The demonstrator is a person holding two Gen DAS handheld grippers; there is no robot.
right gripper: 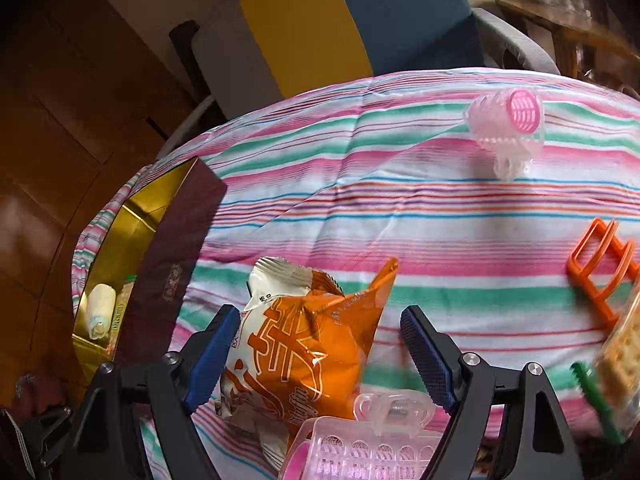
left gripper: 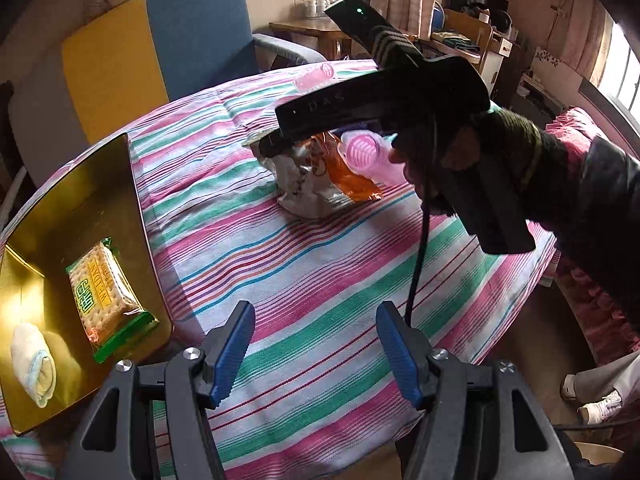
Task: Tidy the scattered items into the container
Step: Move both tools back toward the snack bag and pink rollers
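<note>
**Right gripper over the snack bag, gold box waiting at the left**

A round table under a striped cloth [left gripper: 304, 264]. At its left edge sits an open gold box [left gripper: 80, 216] holding a cracker pack [left gripper: 106, 300] and a rolled white cloth [left gripper: 34, 364].

The left gripper [left gripper: 316, 354] hangs above bare cloth beside the box, jaws wide, nothing between them.

The right gripper [right gripper: 320, 360] straddles an orange and white snack bag [right gripper: 304, 344] lying mid-table; its jaws stand wide, with the left pad just beside the bag and the right pad clear of it. A pink roller [right gripper: 360, 452] lies just beside the bag, nearer the camera. Another pink roller [right gripper: 508, 128] rests further off. An orange clip [right gripper: 600, 264] and a second cracker pack [right gripper: 620, 364] lie at the right
</note>
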